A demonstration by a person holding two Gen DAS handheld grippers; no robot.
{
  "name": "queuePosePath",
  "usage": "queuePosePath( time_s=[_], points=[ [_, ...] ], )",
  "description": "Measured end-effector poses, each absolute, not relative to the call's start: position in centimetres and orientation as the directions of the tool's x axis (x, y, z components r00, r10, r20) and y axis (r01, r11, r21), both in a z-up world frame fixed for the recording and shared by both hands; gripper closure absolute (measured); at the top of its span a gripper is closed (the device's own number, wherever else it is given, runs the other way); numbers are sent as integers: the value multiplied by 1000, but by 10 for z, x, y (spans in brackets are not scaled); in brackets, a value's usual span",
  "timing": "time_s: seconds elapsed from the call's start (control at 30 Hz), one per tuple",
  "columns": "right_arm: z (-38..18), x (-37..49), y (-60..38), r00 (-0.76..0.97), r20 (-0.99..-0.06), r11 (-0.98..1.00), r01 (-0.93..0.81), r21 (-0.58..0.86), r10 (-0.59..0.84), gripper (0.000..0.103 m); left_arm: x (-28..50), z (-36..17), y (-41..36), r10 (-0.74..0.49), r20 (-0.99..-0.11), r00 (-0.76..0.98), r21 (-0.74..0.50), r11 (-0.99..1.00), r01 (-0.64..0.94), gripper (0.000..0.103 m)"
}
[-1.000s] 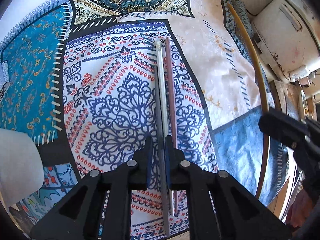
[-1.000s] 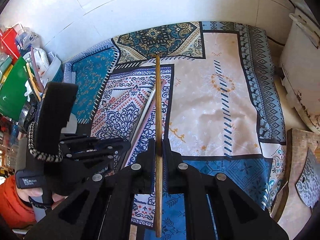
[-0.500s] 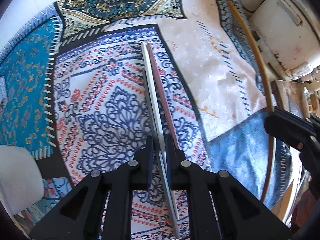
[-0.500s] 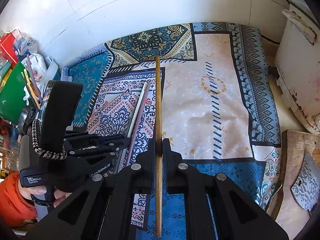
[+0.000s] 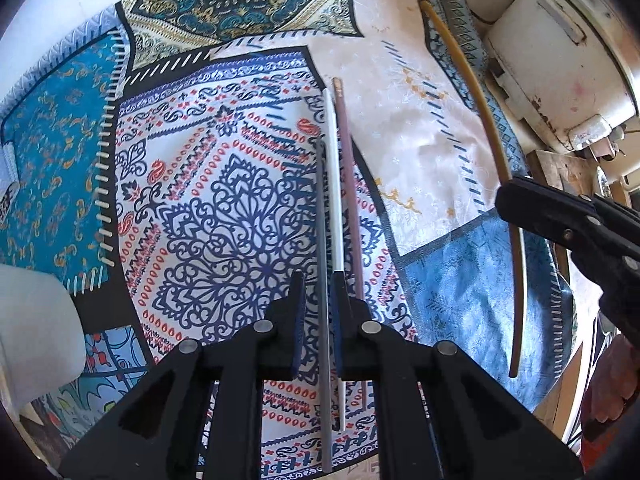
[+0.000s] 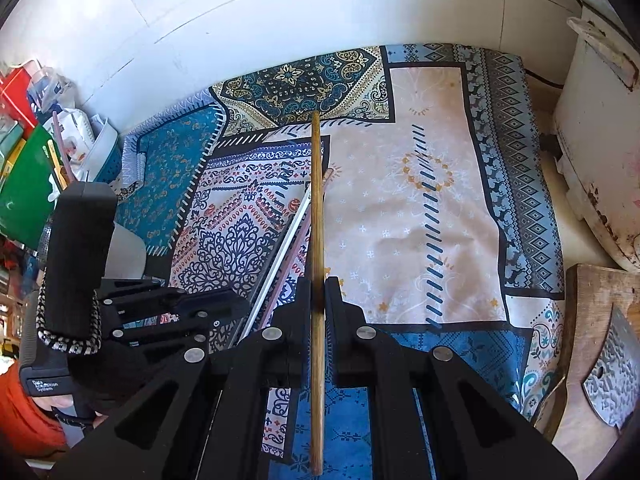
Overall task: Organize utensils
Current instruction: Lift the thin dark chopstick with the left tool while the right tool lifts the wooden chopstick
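Observation:
My left gripper (image 5: 319, 280) is shut on a thin grey chopstick (image 5: 322, 208), which runs straight up between the jaws above the patterned cloth (image 5: 200, 200). A white chopstick (image 5: 334, 176) and a mauve one (image 5: 347, 168) lie side by side on the cloth just right of the grey one, passing under the right finger. My right gripper (image 6: 317, 284) is shut on a brown wooden chopstick (image 6: 316, 200) held lengthwise over the cloth. In the right wrist view the left gripper (image 6: 236, 306) sits low on the left, beside the white chopstick (image 6: 286, 244).
A worn white appliance (image 6: 600, 140) stands at the right edge. A wooden board (image 6: 592, 300) with a cleaver (image 6: 612, 384) lies at the near right. Green and red packages (image 6: 24, 184) crowd the left. A white rounded object (image 5: 36, 320) sits near left. A white wall backs the cloth.
The left gripper has shifted sideways with the grey chopstick, so the white and mauve chopsticks now sit apart to its right. The right gripper and its wooden chopstick have hardly moved.

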State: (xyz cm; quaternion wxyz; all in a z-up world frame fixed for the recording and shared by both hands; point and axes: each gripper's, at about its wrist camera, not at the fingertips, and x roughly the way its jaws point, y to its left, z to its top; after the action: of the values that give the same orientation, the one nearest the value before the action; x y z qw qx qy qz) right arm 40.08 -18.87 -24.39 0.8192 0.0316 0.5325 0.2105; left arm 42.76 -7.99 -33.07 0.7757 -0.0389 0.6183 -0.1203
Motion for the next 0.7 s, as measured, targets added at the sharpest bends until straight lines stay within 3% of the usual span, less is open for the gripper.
queuePosePath(
  time_s=[0.27,0.37,0.7],
  points=[
    [-243,400,-191,347,-858,910,-307,279,380,97,437,-344,-82,-183,-961,208,-155,977,144,94],
    [-242,399,-193,350,-856,911,-303,280,380,97,445,-346,-89,-168,-963,212,-137,979,151,99],
    [-229,399,-192,387,-836,911,-300,284,388,97,454,-336,-88,-191,-950,246,-151,974,171,100]
  ],
)
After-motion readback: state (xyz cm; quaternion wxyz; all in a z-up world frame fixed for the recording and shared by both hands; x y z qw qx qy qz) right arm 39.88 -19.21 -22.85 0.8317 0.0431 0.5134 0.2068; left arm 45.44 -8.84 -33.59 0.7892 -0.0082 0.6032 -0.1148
